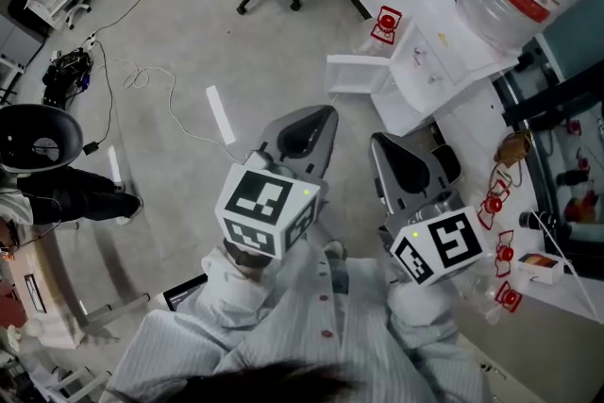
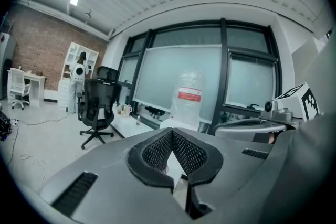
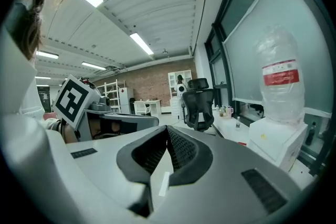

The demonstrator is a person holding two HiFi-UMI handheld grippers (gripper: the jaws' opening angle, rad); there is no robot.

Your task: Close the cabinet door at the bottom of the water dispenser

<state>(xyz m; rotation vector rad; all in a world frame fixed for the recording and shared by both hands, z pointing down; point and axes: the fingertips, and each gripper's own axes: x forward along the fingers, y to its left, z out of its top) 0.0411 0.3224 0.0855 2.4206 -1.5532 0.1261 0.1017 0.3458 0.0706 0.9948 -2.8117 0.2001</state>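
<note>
While cabinet door (image 1: 359,75) sticks out open at bottom of water dispenser (image 1: 439,61), left gripper (image 1: 321,118) and right gripper (image 1: 385,146) float near water dispenser, both pinched tight, holding nothing.

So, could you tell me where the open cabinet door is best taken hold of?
Take the cabinet door at its free edge, farthest from the water dispenser: it stands swung out over the floor, so leverage is best there. Come from the open floor, left in the head view, probably with the left gripper, now shut.
</note>
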